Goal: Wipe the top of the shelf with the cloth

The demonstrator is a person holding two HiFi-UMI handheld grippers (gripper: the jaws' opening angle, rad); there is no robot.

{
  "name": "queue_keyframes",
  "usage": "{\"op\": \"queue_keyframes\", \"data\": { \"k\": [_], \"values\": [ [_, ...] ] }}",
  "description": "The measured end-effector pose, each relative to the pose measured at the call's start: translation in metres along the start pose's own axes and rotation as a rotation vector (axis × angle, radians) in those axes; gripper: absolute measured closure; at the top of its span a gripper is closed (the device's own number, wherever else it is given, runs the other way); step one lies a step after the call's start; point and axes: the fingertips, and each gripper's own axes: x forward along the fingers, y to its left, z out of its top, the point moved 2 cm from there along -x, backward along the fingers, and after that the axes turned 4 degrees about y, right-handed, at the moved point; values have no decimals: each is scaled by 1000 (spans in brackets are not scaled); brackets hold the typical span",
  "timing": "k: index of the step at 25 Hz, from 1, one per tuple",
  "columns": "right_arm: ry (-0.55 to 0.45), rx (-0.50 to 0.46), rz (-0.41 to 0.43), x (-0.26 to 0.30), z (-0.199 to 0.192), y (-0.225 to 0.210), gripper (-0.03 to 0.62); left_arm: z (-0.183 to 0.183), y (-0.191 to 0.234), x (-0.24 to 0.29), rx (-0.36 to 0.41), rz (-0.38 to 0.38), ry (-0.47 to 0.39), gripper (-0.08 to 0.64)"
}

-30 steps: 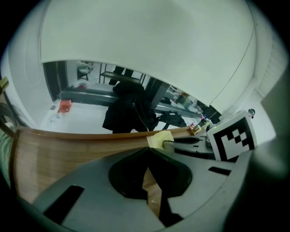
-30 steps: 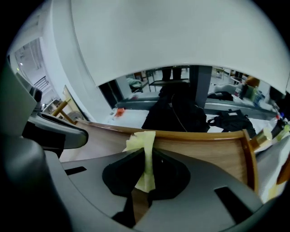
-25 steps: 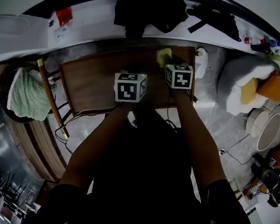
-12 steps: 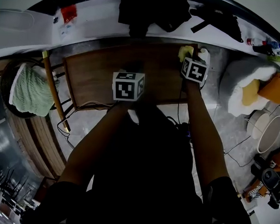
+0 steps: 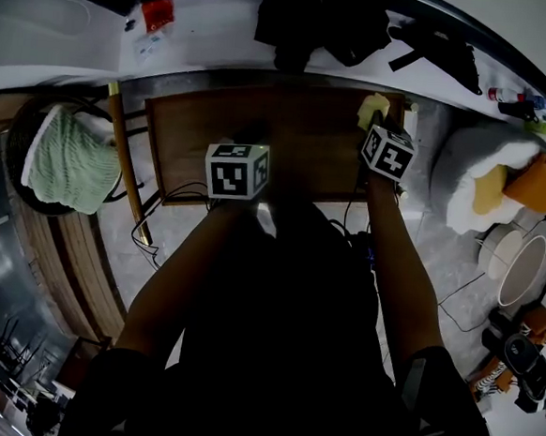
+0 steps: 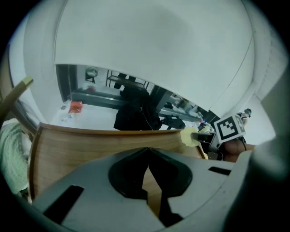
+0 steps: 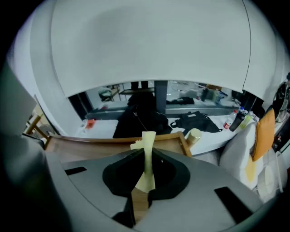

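The wooden shelf top (image 5: pixel 298 139) lies below me, its far edge against a white ledge. My right gripper (image 5: pixel 380 127) is at the shelf's far right corner, shut on the pale yellow cloth (image 5: pixel 372 108). In the right gripper view the cloth (image 7: pixel 148 144) stands pinched between the jaws of that gripper (image 7: pixel 146 159), over the wood (image 7: pixel 90 146). My left gripper (image 5: pixel 246 137) hovers over the near middle of the shelf, shut and holding nothing (image 6: pixel 147 153). From the left gripper view the cloth (image 6: pixel 189 136) shows at the right end of the shelf (image 6: pixel 90 145).
A basket with a green knitted thing (image 5: pixel 66 158) and a wooden pole (image 5: pixel 126 168) stand left of the shelf. Dark bags (image 5: pixel 317 23) lie on the ledge behind. A white cushion (image 5: pixel 485 158) and orange pillow (image 5: pixel 544 177) sit right. Cables (image 5: pixel 176 195) trail on the floor.
My right gripper has carried the cloth to the right along the far part of the shelf top, to its right corner. The left gripper has stayed about where it was.
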Motion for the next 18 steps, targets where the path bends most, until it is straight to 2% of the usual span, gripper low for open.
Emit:
{"op": "queue_keyframes", "data": {
  "k": [4,10,15,18],
  "values": [
    [-44,13,176,-30,7,81,549,0,30,-36,-30,3,-35,548],
    [-38,-61,399,-51,-1,228,549,-2,92,-92,-77,28,-75,548],
    [-1,-100,538,-49,-22,347,549,-4,151,-134,-109,85,-100,549],
    [36,-134,608,-42,-37,404,549,-6,176,-154,-129,114,-118,549]
  ]
}}
